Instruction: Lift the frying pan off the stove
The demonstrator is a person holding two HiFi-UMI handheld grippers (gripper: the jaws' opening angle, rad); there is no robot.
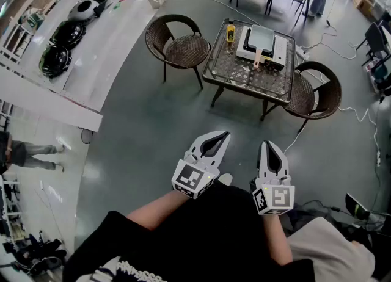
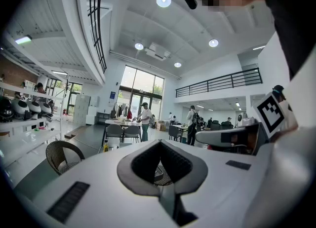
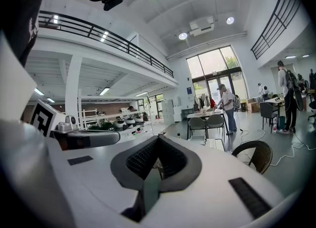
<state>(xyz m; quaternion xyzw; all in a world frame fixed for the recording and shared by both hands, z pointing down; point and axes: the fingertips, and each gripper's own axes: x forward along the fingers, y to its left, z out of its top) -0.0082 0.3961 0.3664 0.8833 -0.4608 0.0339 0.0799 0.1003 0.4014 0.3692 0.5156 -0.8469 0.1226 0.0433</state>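
The grey square frying pan (image 1: 263, 36) with a wooden handle sits on a white stove (image 1: 278, 61) on the glass-topped table (image 1: 238, 73), far ahead of me. My left gripper (image 1: 222, 135) and right gripper (image 1: 267, 145) are held close to my body, well short of the table, over the grey floor. Both are shut with nothing between their fingers. The left gripper view shows its jaw tips (image 2: 160, 143) meeting, and the right gripper view shows the same (image 3: 159, 138). The pan appears small beyond the right gripper's jaws (image 3: 215, 143).
A yellow bottle (image 1: 230, 32) stands on the table's left side. Wicker chairs flank the table at left (image 1: 181, 47) and right (image 1: 319, 93). Cables (image 1: 351, 113) run over the floor at right. A long white counter (image 1: 91, 49) with helmets lies to the left. People stand in the background.
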